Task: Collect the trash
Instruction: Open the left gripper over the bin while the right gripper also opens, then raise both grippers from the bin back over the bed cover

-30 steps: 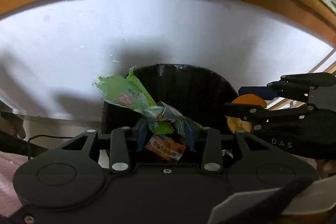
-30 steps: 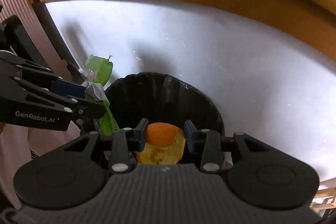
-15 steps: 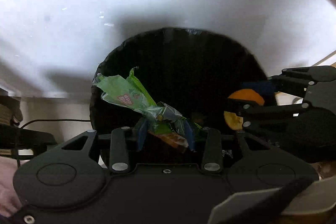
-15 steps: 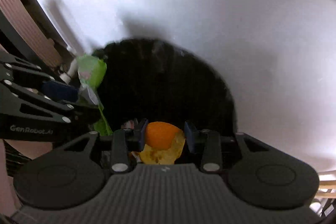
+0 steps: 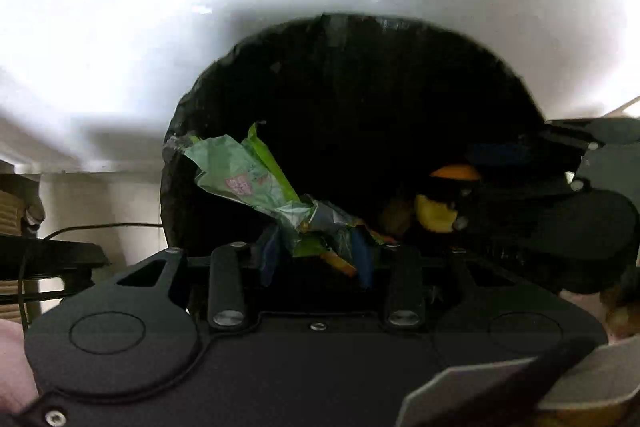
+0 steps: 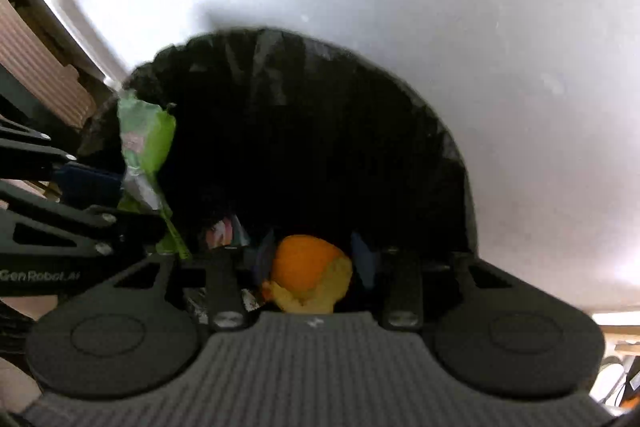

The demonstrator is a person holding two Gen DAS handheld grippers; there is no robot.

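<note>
1. White floor (image 5: 120,27) fills the space behind a round bin (image 6: 440,147) lined with a black bag, and lots of bare floor shows past the far rim.
2. Both grippers point down over the bin's dark mouth, side by side and near each other.
3. On the left side, the left gripper (image 5: 316,251) is clamped on a crumpled green wrapper (image 5: 248,179). The wrapper's loose end sticks out toward the bin's left rim.
4. On the right side, the right gripper (image 6: 316,259) has its jaws opening. An orange peel (image 6: 308,271) sits between them, touching the left pad, with a dark gap before the right pad.
5. Some other bits of trash (image 6: 222,233) lie deep in the bin.
6. Past the bin's left rim stands a ribbed panel (image 6: 36,67).
</note>
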